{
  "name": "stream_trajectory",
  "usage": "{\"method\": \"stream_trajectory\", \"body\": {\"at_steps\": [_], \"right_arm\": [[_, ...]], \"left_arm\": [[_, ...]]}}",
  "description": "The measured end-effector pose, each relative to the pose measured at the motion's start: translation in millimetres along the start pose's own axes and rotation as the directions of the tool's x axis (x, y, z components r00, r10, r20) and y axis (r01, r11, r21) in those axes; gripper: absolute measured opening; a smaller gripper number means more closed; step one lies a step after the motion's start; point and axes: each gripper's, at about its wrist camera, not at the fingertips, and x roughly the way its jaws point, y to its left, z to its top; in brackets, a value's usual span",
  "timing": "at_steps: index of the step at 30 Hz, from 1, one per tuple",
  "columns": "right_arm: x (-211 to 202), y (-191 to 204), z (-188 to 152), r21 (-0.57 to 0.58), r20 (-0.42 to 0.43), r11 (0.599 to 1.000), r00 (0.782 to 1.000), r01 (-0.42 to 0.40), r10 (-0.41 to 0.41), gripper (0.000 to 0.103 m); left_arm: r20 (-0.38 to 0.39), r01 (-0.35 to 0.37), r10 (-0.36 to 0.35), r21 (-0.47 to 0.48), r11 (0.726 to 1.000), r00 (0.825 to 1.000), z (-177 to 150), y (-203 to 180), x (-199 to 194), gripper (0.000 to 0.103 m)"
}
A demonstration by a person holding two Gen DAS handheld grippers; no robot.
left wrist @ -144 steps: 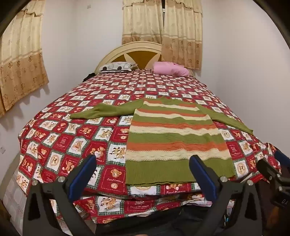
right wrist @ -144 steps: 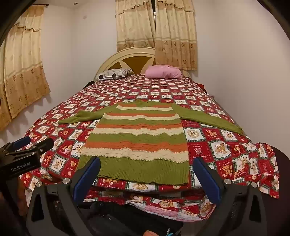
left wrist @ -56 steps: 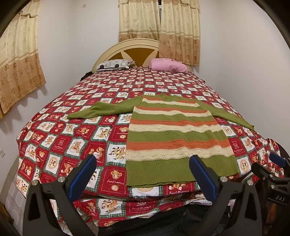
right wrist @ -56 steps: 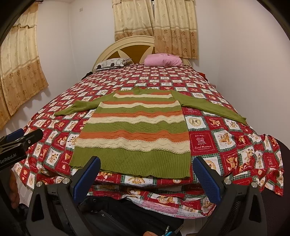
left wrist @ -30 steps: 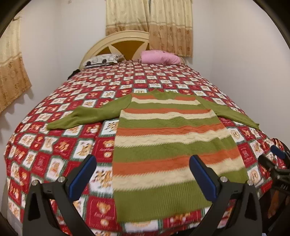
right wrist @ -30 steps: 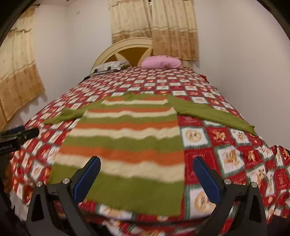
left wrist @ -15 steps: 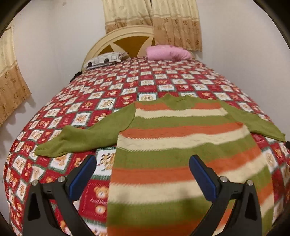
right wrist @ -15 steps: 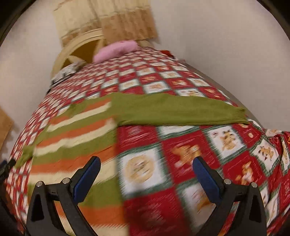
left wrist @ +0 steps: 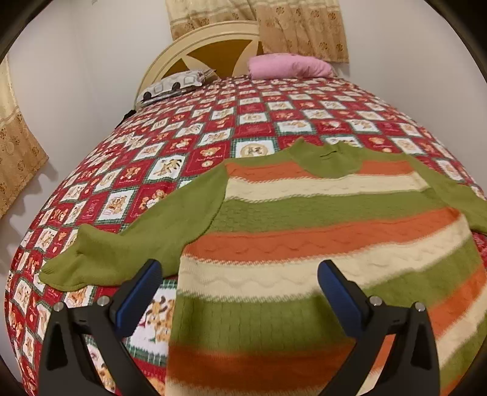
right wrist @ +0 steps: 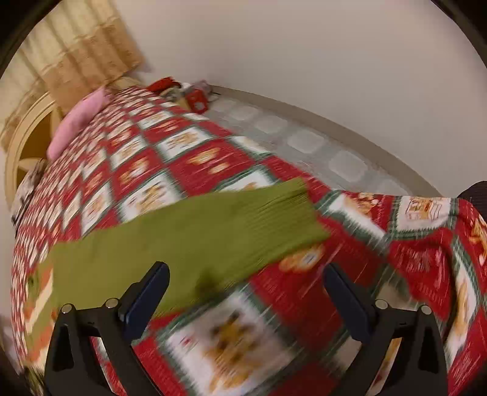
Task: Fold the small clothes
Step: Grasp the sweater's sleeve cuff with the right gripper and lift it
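Red teddy-bear patchwork quilt (left wrist: 170,158) covering the bed; far ahead, pink pillow (left wrist: 289,65) and patterned pillow (left wrist: 176,85) lying against cream headboard (left wrist: 210,36), curtains (left wrist: 258,27) hanging behind.

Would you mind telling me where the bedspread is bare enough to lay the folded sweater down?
Bare bedspread runs from the sweater collar up to the pink pillow and patterned pillow, and left beyond the left sleeve. The near half is crowded: the sweater body and right sleeve cover it.

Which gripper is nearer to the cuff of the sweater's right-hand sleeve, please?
Right. The right gripper hangs open just short of that sleeve's cuff; the left gripper is open over the sweater body, near the opposite sleeve.
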Motion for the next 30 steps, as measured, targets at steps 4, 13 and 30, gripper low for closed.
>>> {"method": "stream_trajectory", "body": {"at_steps": [4, 13, 30], "right_arm": [[18.4, -16.8, 22.6, 0.043, -0.023, 0.999, 1.0, 0.015, -0.014, 0.087], [52.8, -23.7, 38.2, 0.019, -0.074, 1.0, 0.997, -0.009, 0.01, 0.061], [-45.1, 78.0, 50.8, -0.249, 0.04, 0.954, 0.982, -0.168, 0.183, 0.009]], "left_arm": [[-0.035, -0.003, 0.002, -0.019, 1.0, 0.999, 0.6, -0.2, 16.2, 0.103], [-0.064, 0.007, -0.009, -0.032, 0.999, 0.998, -3.7, 0.0, 27.5, 0.103], [-0.013, 0.031, -0.032, -0.068, 0.997, 0.999, -7.1, 20.9, 6.2, 0.103]]}}
